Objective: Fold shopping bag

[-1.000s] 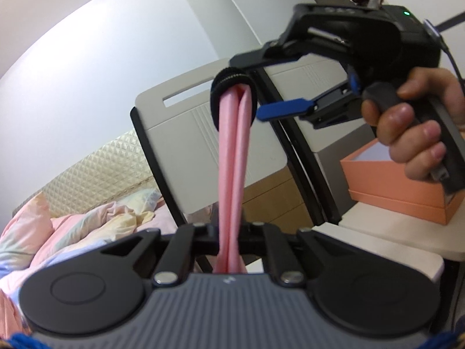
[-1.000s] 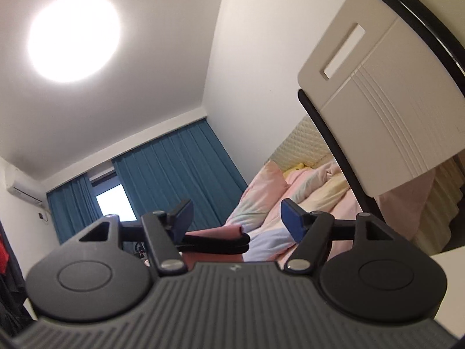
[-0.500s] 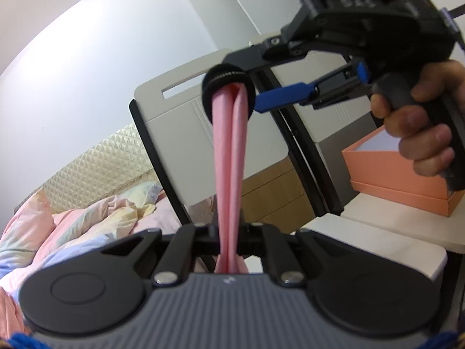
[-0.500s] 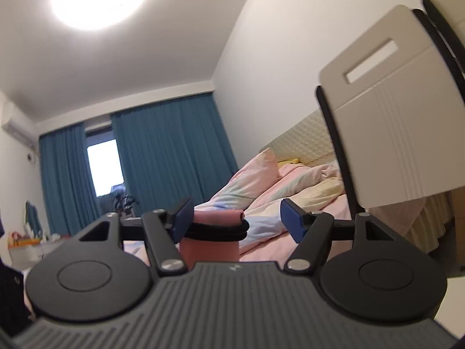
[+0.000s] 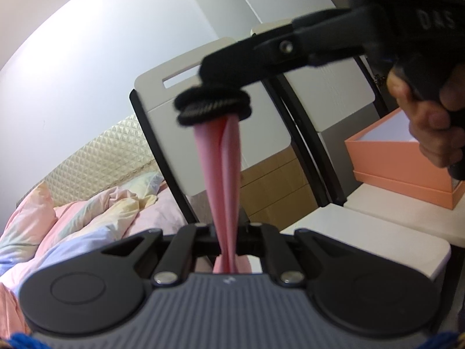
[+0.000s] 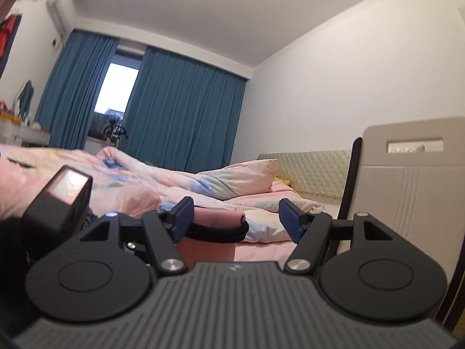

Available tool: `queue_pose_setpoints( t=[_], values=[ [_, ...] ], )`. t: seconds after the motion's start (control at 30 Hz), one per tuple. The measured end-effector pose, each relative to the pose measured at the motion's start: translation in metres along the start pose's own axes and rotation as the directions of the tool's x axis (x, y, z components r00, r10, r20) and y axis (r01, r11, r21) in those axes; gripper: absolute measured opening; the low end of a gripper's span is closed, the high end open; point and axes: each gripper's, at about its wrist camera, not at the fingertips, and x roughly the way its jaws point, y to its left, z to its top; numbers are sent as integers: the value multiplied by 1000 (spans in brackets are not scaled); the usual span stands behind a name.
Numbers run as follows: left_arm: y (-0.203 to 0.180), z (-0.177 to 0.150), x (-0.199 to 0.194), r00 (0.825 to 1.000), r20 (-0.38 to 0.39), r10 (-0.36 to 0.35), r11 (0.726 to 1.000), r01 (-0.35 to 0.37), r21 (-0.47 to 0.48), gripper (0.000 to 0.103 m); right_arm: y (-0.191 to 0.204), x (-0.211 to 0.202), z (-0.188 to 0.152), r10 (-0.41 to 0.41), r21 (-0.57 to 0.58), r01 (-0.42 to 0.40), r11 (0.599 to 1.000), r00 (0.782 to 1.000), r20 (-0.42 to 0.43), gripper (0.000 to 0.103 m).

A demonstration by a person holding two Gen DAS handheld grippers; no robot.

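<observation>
The pink shopping bag [image 5: 222,171] is folded into a narrow strip and stretched upright in the air. My left gripper [image 5: 228,248] is shut on its lower end. A black elastic band [image 5: 213,106] rings the strip's top end, and the right gripper's body [image 5: 334,37] reaches in above it. In the right wrist view the right gripper [image 6: 237,218] is open, with the black band [image 6: 216,229] stretched out from its left blue fingertip [image 6: 183,213] around the pink roll end [image 6: 218,216].
A white chair back [image 5: 221,122] stands right behind the strip; it also shows in the right wrist view [image 6: 412,180]. An orange box [image 5: 404,165] sits on the white table [image 5: 377,232] at right. A bed with pastel bedding [image 6: 145,183] fills the left.
The right gripper has swung over and tilted down, from facing the ceiling to facing level across the bed. The band end of the strip has come nearer the left camera. The left grip is unchanged.
</observation>
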Motion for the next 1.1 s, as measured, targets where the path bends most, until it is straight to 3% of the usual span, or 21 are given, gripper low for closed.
queue_pose_setpoints(
  t=[0.17,0.27,0.37,0.47,0.6,0.73,0.93,1.1],
  values=[
    [2,-1,2,1000,-16,-7,1000,7,-8,7,16,0,0,-11,-106,9,994,1000,-25,67],
    [6,0,8,998,-34,-48,998,46,-47,7,18,2,0,-51,-130,46,990,998,-34,67],
    [11,5,19,991,-32,-131,985,126,-119,7,8,11,-3,-87,-45,85,995,995,-47,67],
    [17,6,36,988,-2,-157,978,155,-136,7,-6,14,-3,-117,40,119,992,992,-54,67],
    [22,-3,65,974,44,-224,949,228,-216,8,-25,13,-9,-131,172,137,976,990,-46,67],
    [9,-13,80,966,22,-258,945,257,-203,8,-26,16,-20,-176,195,187,963,982,-73,68],
    [10,-26,78,955,15,-295,933,291,-209,9,-20,33,-28,-162,167,183,969,978,-131,67],
    [24,-37,76,956,14,-293,929,289,-230,10,-25,50,-38,-131,214,167,962,977,-169,68]
  ],
)
